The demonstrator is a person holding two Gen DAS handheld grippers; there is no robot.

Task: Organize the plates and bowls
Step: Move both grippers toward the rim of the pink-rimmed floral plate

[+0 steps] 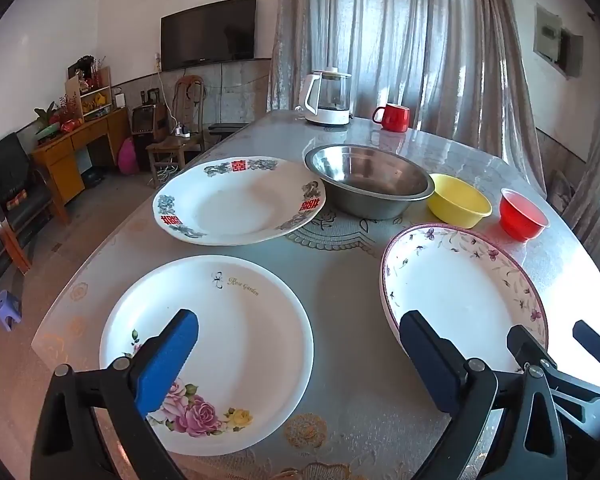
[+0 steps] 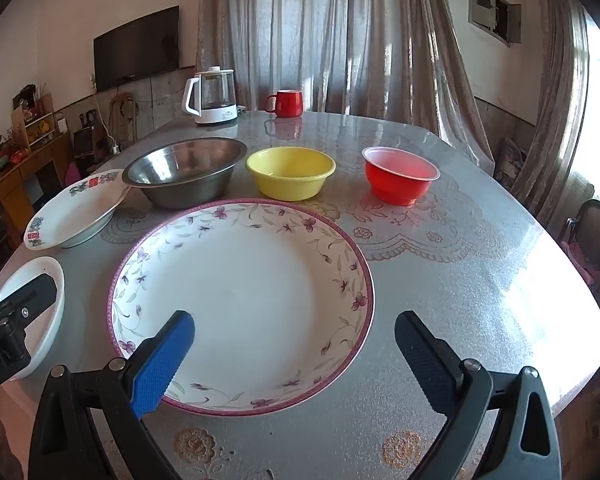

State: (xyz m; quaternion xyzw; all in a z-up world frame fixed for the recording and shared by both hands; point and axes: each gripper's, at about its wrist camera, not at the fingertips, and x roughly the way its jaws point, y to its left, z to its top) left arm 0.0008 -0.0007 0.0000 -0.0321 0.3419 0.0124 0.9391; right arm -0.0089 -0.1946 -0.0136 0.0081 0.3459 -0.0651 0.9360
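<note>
Three plates lie on the table. A white rose-print plate (image 1: 208, 352) is near my left gripper (image 1: 300, 344), which hangs open and empty above its right rim. Behind it sits a plate with red characters (image 1: 236, 200) (image 2: 76, 212). A purple-rimmed floral plate (image 1: 460, 280) (image 2: 240, 300) lies under my right gripper (image 2: 296, 344), also open and empty. Along the back stand a steel bowl (image 1: 370, 180) (image 2: 186, 170), a yellow bowl (image 1: 458, 200) (image 2: 290, 172) and a red bowl (image 1: 522, 214) (image 2: 400, 174). The right gripper (image 1: 560, 340) shows in the left wrist view.
A white kettle (image 1: 328, 98) (image 2: 214, 96) and a red mug (image 1: 394, 116) (image 2: 286, 102) stand at the table's far edge. The table (image 2: 460, 280) carries a patterned cover. A chair (image 2: 592, 236) stands at the right; furniture and a stool (image 1: 8, 308) are on the left.
</note>
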